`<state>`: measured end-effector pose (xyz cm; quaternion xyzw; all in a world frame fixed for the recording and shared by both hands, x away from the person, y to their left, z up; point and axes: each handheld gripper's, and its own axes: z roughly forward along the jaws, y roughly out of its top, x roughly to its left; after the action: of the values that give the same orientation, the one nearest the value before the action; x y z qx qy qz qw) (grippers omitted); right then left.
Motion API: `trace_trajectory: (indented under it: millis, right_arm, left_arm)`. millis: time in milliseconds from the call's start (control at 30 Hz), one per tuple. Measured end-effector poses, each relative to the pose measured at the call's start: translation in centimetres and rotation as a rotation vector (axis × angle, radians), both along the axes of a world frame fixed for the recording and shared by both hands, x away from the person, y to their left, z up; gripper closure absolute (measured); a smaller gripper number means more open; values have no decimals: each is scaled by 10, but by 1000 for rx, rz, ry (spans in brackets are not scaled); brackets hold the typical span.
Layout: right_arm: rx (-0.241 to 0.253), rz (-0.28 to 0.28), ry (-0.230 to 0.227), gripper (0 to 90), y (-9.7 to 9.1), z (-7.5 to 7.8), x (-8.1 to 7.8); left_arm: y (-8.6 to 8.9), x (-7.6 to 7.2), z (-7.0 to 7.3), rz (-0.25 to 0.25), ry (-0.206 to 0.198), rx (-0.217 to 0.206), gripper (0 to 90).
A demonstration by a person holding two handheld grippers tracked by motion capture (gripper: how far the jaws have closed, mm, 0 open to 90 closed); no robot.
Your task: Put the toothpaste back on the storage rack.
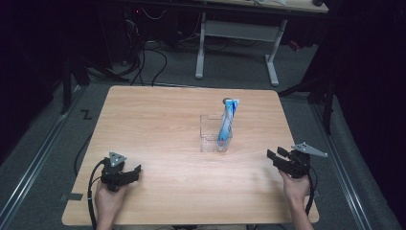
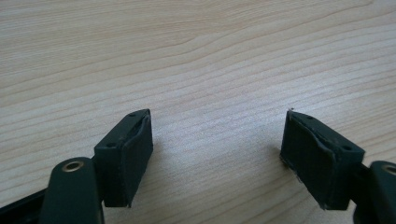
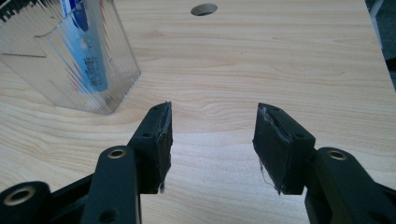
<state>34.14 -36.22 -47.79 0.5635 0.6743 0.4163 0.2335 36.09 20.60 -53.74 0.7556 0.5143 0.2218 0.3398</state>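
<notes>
Surroundings: light wooden table [image 1: 158,124], round hole [image 3: 204,9] near its far edge; nothing stands between tongs and container.
Item: blue-and-white tube [image 1: 226,123] upright in clear plastic container [image 1: 208,140], table centre.
Left gripper [image 1: 131,175]: spread, empty, well apart from container.
Right gripper [image 1: 275,154]: spread, empty, near container.

I noted a pale wooden table [image 1: 158,129] with a cable hole [image 3: 204,9], a white-legged desk [image 1: 237,28] beyond, and floor cables [image 1: 153,57].

Overhead light falls evenly on the wooden table [image 1: 158,143]; the surroundings sink into near-black at the frame edges. The high view is soft and grainy. Both gripper views are sharp, with faint shadows beneath the jaws.
</notes>
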Motion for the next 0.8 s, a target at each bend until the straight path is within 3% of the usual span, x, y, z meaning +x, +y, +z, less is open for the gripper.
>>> trace_trajectory:
  millis: [367, 600, 800]
  right_arm:
    - [-51, 19, 33, 461, 11, -12, 7]
    - [-55, 13, 65, 465, 15, -23, 11]
    - [-118, 25, 98, 458, 22, -31, 15]
  left_arm:
    - [0, 0, 0, 0, 0, 0, 253]
    - [0, 0, 0, 0, 0, 0, 253]
    - [0, 0, 0, 0, 0, 0, 253]
